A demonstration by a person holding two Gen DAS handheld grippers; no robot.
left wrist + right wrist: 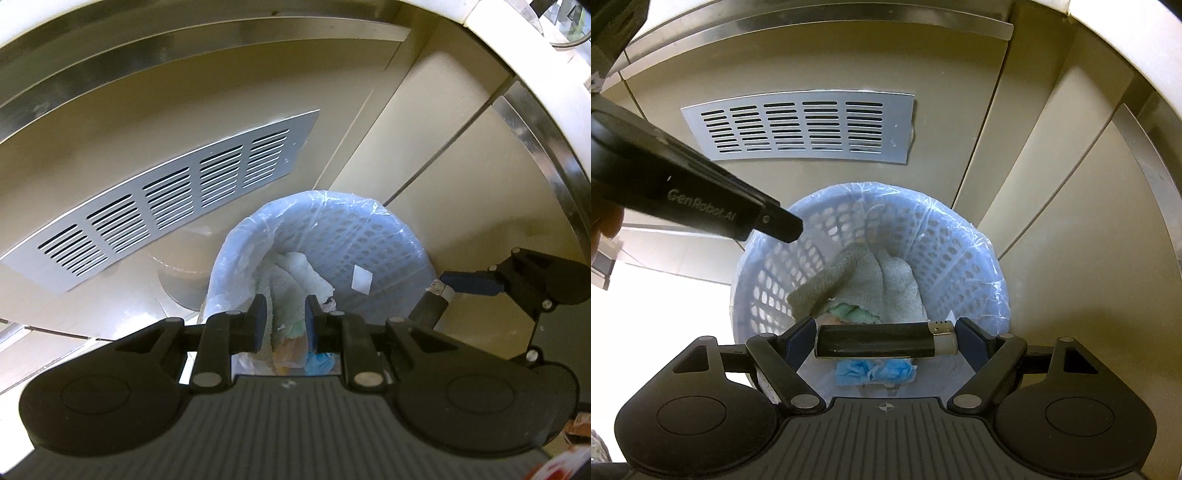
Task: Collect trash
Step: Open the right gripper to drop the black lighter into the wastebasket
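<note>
A pale blue perforated trash basket (388, 236) (960, 258) lined with a clear bag stands on the floor against steel cabinets. Inside lie crumpled white towels (299, 273) (886, 284) and blue and green scraps (875, 371). My right gripper (886, 338) is shut on a black lighter (879, 339) with a silver top, held crosswise over the basket's near rim. It also shows in the left wrist view (443, 291) at the basket's right edge. My left gripper (285, 323) hangs above the basket, jaws apart and empty.
A steel cabinet front with a slotted vent panel (166, 206) (801, 127) stands right behind the basket. More cabinet doors (1071, 221) close the right side. Bright floor (665, 314) lies to the left.
</note>
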